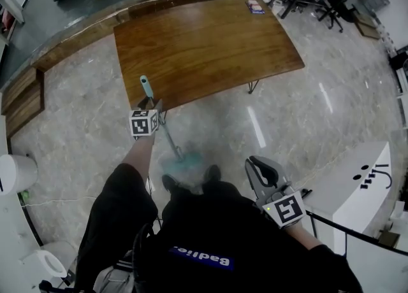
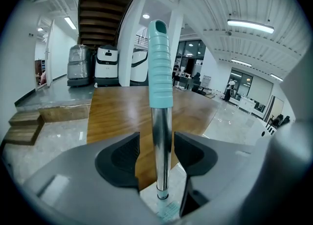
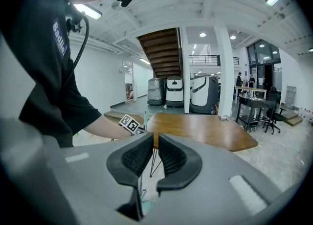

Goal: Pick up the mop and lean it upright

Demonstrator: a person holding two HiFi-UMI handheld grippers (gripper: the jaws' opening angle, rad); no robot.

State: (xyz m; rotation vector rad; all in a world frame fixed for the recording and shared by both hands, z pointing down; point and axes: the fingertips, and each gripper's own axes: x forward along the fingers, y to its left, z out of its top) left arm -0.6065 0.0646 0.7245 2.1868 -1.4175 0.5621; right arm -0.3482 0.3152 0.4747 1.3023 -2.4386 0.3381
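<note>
Standing tilted on the floor, its head by the feet just near the desk (image 1: 210,43), the mop (image 2: 161,121) looks light and stiff. Its chrome pole is likely slippery, so the ribbed teal grip (image 2: 160,67) seems the surer hold. Left tool (image 1: 154,103) brackets the pole below that grip, a gap beside one pad, not clamped. Right tool (image 3: 153,143) is together, empty. Shirt print (image 1: 201,257) starts "Badl"

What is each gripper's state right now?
Left gripper: open, jaws either side of the mop pole, not pressing it.
Right gripper: closed, holding nothing.
</note>
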